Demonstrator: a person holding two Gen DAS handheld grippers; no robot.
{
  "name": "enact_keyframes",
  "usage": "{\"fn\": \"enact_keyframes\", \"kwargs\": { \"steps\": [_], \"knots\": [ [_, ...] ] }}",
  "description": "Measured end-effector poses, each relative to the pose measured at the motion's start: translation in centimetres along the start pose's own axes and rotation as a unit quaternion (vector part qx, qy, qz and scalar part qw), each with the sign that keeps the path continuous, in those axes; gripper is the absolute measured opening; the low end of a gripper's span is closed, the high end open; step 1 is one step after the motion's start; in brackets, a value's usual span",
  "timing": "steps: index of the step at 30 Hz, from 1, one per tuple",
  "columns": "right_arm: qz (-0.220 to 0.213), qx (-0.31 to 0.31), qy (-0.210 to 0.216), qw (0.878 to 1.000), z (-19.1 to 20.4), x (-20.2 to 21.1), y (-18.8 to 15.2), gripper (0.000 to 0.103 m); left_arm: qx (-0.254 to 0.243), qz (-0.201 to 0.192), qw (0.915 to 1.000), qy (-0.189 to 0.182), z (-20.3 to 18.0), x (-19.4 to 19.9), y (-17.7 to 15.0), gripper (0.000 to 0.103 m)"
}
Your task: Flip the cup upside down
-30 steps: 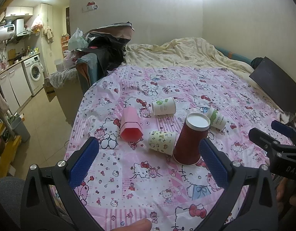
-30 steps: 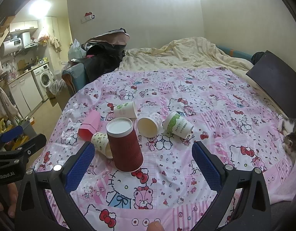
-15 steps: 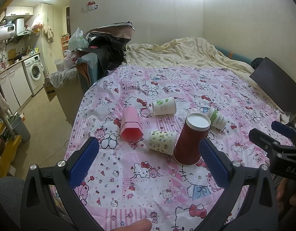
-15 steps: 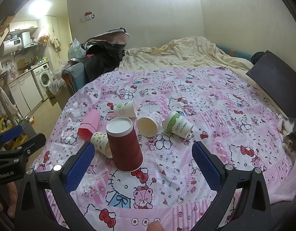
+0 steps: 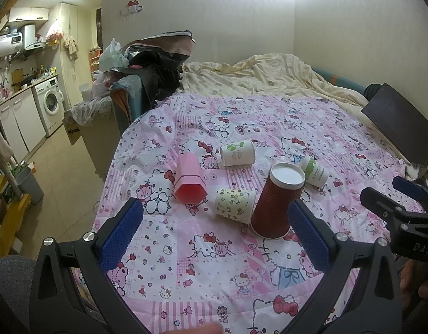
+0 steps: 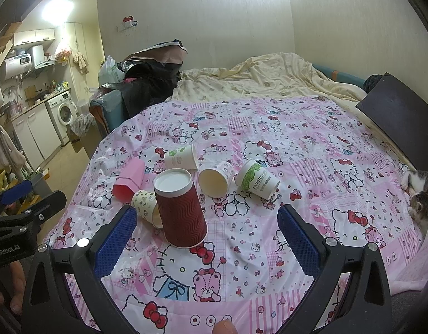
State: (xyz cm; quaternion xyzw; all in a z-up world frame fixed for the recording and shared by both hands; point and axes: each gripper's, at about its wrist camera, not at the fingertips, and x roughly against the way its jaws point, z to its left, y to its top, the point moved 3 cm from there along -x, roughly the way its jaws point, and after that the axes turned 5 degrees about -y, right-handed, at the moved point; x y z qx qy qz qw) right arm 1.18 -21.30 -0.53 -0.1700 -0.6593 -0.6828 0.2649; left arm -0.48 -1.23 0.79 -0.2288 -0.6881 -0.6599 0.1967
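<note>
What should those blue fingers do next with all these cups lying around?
Probably move the open left gripper forward to the yellow patterned cup, which lies on its side right ahead of it. The red cup already stands mouth down, and both grippers hold nothing.

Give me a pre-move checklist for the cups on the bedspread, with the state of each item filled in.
1. Left gripper open and empty: ok.
2. Right gripper open and empty: ok.
3. Dark red cup already upside down, base up, rim on the bedspread: ok, needs no flip.
4. Other cups need flipping: not ok. The pink cup, patterned cup, green-heart cup, plain cup and green-print cup all lie on their sides.
5. Room around the patterned cup: not ok, it lies against the dark red cup.
6. Cat at the right edge, apart from the cups: ok.
</note>
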Motion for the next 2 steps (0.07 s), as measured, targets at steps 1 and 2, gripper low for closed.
{"fn": "enact_keyframes", "kwargs": {
  "steps": [1,2],
  "knots": [
    [0.001,0.000,0.001,1.000,0.00,0.01,0.00,0.103,0.000,0.000,1.0000,-0.001,-0.02,-0.03,-0.01,0.103],
    [0.003,-0.001,0.002,1.000,0.00,0.00,-0.02,0.103,0.001,0.003,1.0000,-0.004,-0.04,-0.12,-0.02,0.103]
  ]
}}
